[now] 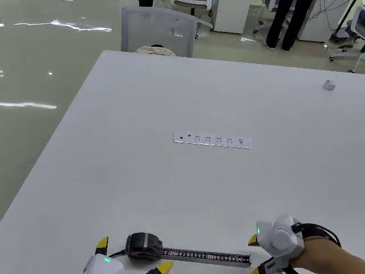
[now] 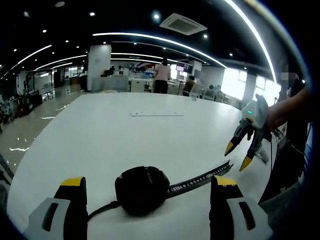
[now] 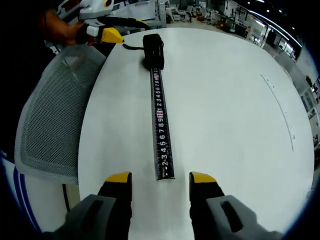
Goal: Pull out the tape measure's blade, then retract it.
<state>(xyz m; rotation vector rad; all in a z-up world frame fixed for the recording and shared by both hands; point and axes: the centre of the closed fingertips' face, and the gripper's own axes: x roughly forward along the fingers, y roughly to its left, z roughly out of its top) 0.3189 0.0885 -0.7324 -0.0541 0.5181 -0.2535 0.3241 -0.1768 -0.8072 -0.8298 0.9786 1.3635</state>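
A black, rounded plastic tape measure [image 1: 144, 245] is lying on the white tabletop [image 1: 188, 194], close to its near edge. Its dark blade with pale numerals [image 1: 206, 256] is lying flat and pulled out, running from the case toward the person's right. A thin black strap [image 2: 102, 209] is trailing from the other side of the case.

The left hand-held gripper [image 2: 148, 182] is sitting with its yellow-tipped jaws spread wide. The case is resting between them, and a gap is showing on either side, so it is gripping nothing. In the head view this gripper [image 1: 134, 254] is straddling the case at the bottom edge.

The right hand-held gripper [image 3: 160, 177] is also standing with its jaws parted. The free end of the blade is lying between the two yellow tips, with white tabletop showing on both sides of it. In the head view it [image 1: 254, 254] is hovering just beside the blade's end, with a hand [image 1: 328, 257] behind it.

Farther out on the tabletop, a long white power strip [image 1: 212, 140] is lying flat near the middle. A small grey object [image 1: 329, 85] is sitting near the far right side. A grey chair [image 1: 159, 28] is standing at the far end, and a grey mesh chair back [image 3: 55, 115] is showing beside the near edge in the right gripper view.
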